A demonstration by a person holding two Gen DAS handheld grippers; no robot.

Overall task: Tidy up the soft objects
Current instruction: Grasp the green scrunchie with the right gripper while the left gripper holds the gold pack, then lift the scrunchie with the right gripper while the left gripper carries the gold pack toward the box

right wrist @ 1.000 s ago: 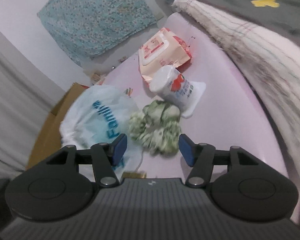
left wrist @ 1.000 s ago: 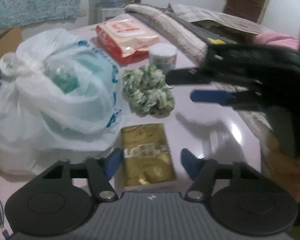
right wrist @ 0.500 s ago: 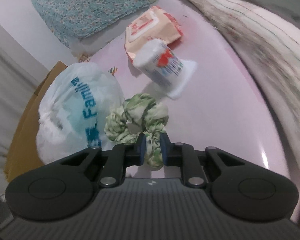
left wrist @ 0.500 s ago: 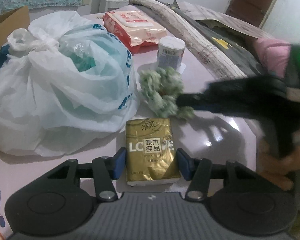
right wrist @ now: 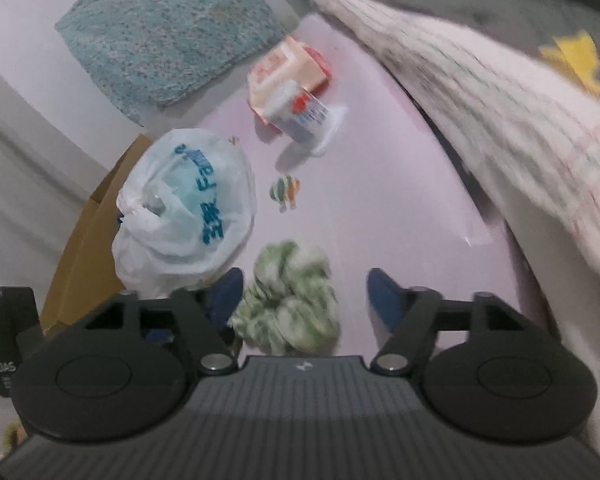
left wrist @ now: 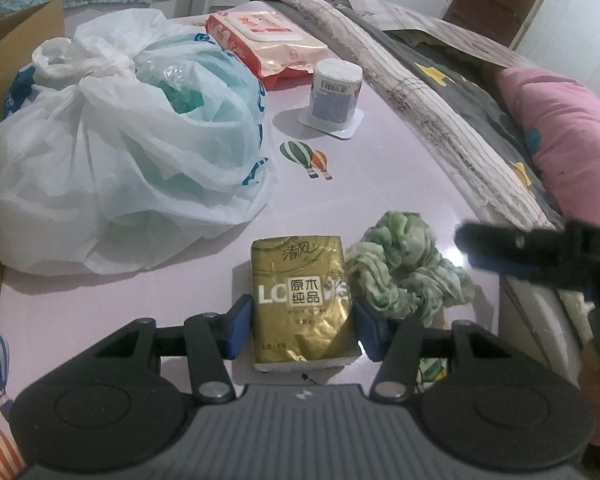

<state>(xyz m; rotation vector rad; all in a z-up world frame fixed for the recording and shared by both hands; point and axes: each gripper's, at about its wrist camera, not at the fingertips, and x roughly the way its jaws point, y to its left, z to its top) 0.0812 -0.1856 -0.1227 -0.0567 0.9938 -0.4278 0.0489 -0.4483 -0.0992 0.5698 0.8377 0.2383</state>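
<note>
My left gripper (left wrist: 304, 332) is shut on a gold tissue pack (left wrist: 302, 300), one blue pad against each long side, and the pack rests on the pink table (left wrist: 380, 168). A green-and-white scrunchie (left wrist: 404, 276) lies just right of the pack, touching it. In the right wrist view the scrunchie (right wrist: 288, 300) sits on the table between the jaws of my right gripper (right wrist: 304, 286). Those jaws are opening and the pads stand clear of the fabric. One dark finger of the right gripper (left wrist: 520, 256) reaches in from the right edge of the left wrist view.
A knotted white plastic bag (left wrist: 120, 152) fills the left side, with a cardboard box (left wrist: 20, 32) behind it. A wet-wipes pack (left wrist: 268, 44) and an upturned cup (left wrist: 336, 92) stand farther back. Folded blankets (left wrist: 440, 112) and a pink pillow (left wrist: 560, 132) border the right.
My right gripper shut on the scrunchie, pulled it back from beside the cup to beside the tissue pack, then opened and let go. The left pads closed in on the pack.
</note>
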